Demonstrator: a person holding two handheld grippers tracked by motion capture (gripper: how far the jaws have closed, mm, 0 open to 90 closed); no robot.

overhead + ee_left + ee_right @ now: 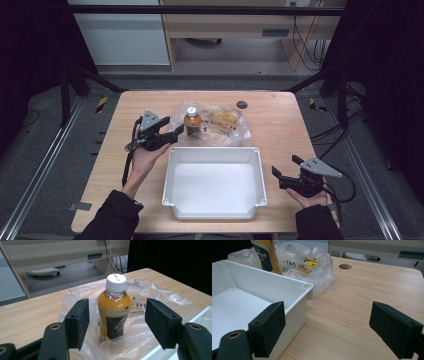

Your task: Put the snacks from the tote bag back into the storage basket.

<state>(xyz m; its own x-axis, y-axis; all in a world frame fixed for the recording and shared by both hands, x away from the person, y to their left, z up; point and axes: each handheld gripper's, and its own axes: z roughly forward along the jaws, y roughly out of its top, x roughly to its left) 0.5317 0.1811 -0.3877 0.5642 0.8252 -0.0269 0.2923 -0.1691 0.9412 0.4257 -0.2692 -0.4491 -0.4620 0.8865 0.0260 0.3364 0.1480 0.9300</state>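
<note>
The work looks barely begun, judging by how things lie. The small clear plastic bottle of orange-yellow drink with a white screw cap (114, 308) stands upright on the crumpled clear plastic bag (155, 300), at the centre of the left gripper view and just above centre in the high view. The left claw (123, 323) brackets it with 2 black pads wide apart, a clear gap on each side, so nothing is gripped yet. The white rectangular plastic tray (214, 182) in the lower middle of the high view lies empty, just below the bag on the light wooden table (280, 120). The right claw (337, 331) rests at the lower right of the high view beside the tray's corner, wide open and holding nothing. Left to do, in my judgement: closing on the bottle, lifting it, probably setting it in the tray.

Writing: the bottle carries a dark label whose print is too small to read. The bag shows reversed dark letters through the film, partly readable as "DAY" beside a yellow mark
</note>
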